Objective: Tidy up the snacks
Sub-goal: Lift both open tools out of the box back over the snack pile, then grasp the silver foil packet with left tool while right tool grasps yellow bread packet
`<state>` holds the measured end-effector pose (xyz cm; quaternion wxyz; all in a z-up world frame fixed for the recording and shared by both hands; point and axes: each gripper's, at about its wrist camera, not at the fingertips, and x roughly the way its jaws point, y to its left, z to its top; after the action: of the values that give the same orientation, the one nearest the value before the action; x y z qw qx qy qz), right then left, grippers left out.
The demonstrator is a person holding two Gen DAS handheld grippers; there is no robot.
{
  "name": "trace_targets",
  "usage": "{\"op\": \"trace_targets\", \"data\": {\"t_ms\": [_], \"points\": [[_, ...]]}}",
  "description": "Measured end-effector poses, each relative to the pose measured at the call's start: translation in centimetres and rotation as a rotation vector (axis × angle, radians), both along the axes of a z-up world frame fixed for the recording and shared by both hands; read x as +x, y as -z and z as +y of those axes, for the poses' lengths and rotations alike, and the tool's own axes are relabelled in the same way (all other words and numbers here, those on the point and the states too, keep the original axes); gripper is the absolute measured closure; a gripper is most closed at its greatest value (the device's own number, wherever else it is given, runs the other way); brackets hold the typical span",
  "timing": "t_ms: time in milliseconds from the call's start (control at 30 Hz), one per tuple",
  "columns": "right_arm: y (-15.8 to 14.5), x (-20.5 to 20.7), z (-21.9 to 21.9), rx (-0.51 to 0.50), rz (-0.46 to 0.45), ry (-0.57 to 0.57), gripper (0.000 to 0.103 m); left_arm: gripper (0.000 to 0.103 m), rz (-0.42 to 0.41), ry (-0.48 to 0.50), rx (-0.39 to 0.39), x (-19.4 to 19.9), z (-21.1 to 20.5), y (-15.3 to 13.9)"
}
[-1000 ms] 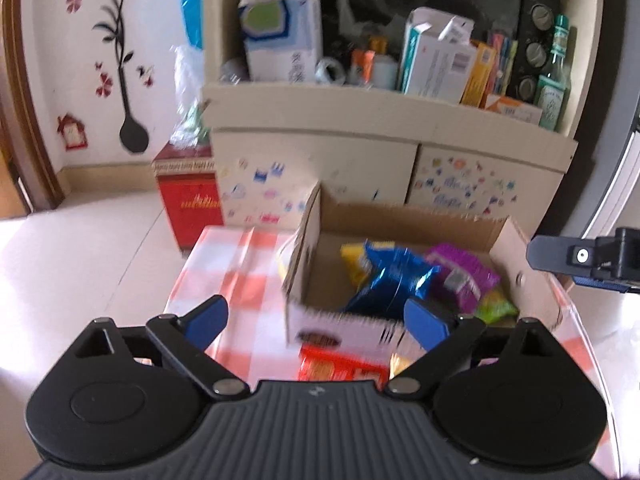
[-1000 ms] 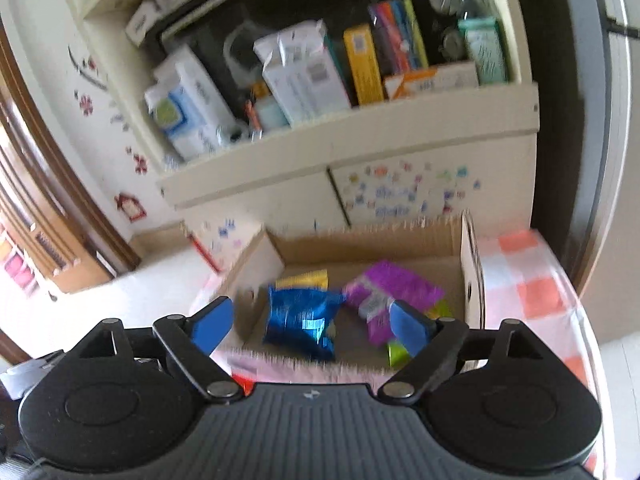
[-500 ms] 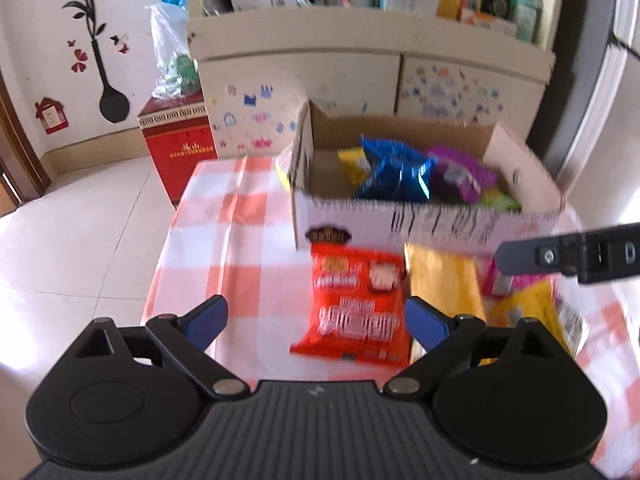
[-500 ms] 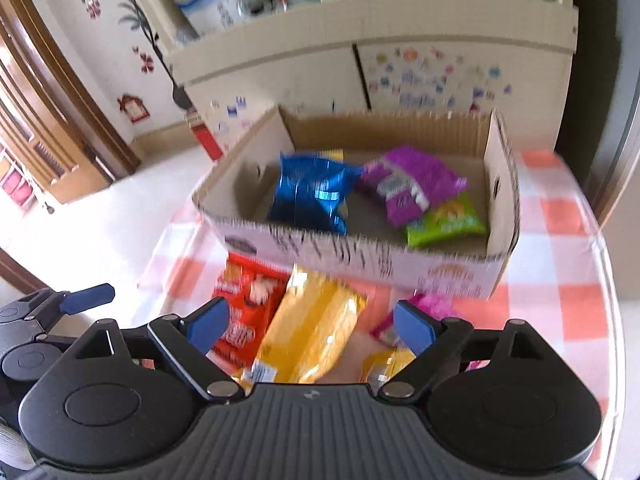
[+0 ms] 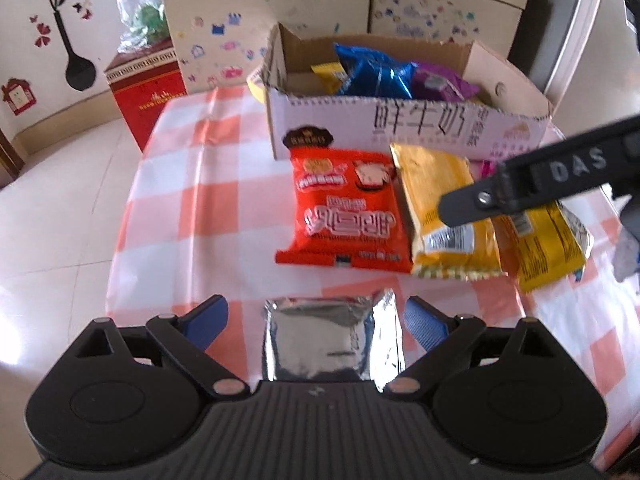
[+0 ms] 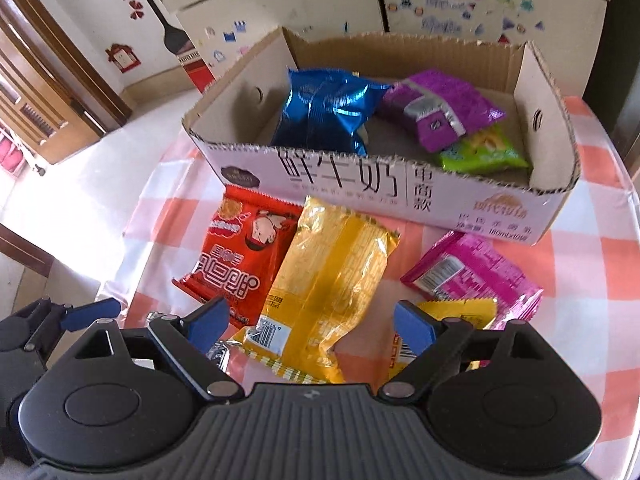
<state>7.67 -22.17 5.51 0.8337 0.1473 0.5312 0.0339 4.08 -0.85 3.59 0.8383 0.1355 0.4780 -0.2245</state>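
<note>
Home: sticker-decorated cabinet (image 5: pixel 280 12), flower wall decals (image 5: pixel 52 20), checked tablecloth (image 5: pixel 192 184), tiled floor (image 5: pixel 60 184), wooden door (image 6: pixel 44 92).

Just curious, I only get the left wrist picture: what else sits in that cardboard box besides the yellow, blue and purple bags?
Observer: A green packet lies in the cardboard box, partly under the purple packet.
Operator: Does that black bar hide anything?
Observer: Yes, a pink packet lying in front of the box.
Operator: What is the bar?
Observer: One finger of the right gripper; its jaws stand open above the long yellow packet.
</note>
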Motion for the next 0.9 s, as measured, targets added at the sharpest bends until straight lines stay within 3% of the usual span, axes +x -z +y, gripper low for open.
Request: {"op": "trace_targets", "data": {"t_ms": [333, 733, 800, 900], "points": [[1.8, 1.4, 1.0, -0.008, 0.046, 0.023, 0.010, 0.008, 0.048, 0.015, 0.050, 0.0, -0.9, 2.8], [2.8, 1.7, 1.6, -0.035, 0.058, 0.025, 0.010, 0.007, 0.024, 0.002, 0.058, 0.1, -1.1, 3.4], [2.7, 1.6, 1.6, -0.041, 0.048, 0.025, 0.011, 0.014, 0.016, -0.001, 0.038, -0.1, -1.0, 3.3], [2.5, 1.2, 1.5, -0.060, 0.025, 0.027, 0.026, 0.022, 0.020, 0.001, 0.024, -0.3, -1.0, 3.0]]}}
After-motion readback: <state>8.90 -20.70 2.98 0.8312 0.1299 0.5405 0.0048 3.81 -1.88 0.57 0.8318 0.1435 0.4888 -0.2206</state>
